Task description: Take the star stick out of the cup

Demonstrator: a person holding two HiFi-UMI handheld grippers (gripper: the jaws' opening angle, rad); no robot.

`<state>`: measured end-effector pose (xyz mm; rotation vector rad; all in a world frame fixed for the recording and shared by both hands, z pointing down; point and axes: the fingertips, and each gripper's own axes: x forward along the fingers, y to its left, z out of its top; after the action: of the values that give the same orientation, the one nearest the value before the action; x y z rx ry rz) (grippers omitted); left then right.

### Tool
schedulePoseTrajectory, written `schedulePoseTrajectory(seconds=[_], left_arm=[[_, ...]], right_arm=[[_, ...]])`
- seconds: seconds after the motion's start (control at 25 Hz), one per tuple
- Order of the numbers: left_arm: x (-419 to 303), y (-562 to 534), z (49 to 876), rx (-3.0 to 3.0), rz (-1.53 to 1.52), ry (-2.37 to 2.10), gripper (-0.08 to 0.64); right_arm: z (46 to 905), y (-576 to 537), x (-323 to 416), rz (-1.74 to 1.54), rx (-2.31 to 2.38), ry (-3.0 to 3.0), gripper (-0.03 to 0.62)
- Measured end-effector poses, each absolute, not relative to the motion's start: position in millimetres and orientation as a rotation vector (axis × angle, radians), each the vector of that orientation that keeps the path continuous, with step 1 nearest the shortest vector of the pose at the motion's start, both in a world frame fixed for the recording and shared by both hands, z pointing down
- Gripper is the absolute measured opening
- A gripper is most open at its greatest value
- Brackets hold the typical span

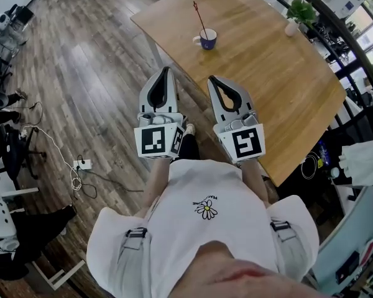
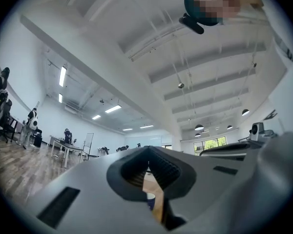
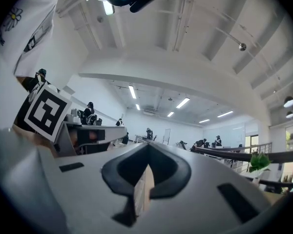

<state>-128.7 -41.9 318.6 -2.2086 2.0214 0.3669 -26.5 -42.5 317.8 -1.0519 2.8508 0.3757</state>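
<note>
Star stick [image 1: 199,18]: entry by view.

**Head view.**
- The stick is thin and dark. It stands tilted in a blue cup [image 1: 207,39] with a white handle, and its top leans away from the person. The head of the stick is too small to read as a star.
- The cup sits near the far left corner of the wooden surface [image 1: 267,61], with a small potted plant [image 1: 296,14] well apart to its right.
- Left tongs [image 1: 166,70] and right tongs [image 1: 213,79] are held side by side close to the person's chest, pointing forward and well short of the cup.
- Step in hand, as a judgement: the reach has not started and the stick has not been touched.

**Left gripper view.**
- The left tongs are closed and hold nothing.
- A strip of the surface and a blue sliver, likely the cup, show through the slit below the tips.

**Right gripper view.**
- The right tongs are closed tip to tip and hold nothing.
- Only a strip of wood shows through the slit.

**Next move, as a judgement.**
- Carry one pair of tongs forward over the surface.
- Spread it, then pinch the stick above the cup rim.
- Lift along the stick's lean so the cup does not tip.

**Writing.**
- Each pair of tongs carries a cube with black-and-white square markers, which have no letters.
- The person's shirt has a daisy print with small lettering, too small to read.
- No label can be made out on the cup.
</note>
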Motion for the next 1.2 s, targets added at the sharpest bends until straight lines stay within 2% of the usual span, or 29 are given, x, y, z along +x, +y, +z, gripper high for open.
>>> schedulePoseTrajectory(seconds=[0.36,0.56,0.84,1.2], left_arm=[[-196,-173,290,-2.264,0.363,1.938,0.017],[-212,-226,294,-2.369,0.405,1.935,0.017],[-213,-263,317,-2.38,0.368,1.988,0.017],[-217,-276,319,-2.342,0.351,2.023,0.017]], right_arm=[[292,-178,-92,0.332,-1.164,2.8,0.008],[294,-229,-100,0.323,-1.274,2.801,0.008],[320,-277,-88,0.272,-1.346,2.825,0.008],[321,-287,-97,0.262,-1.278,2.849,0.008]])
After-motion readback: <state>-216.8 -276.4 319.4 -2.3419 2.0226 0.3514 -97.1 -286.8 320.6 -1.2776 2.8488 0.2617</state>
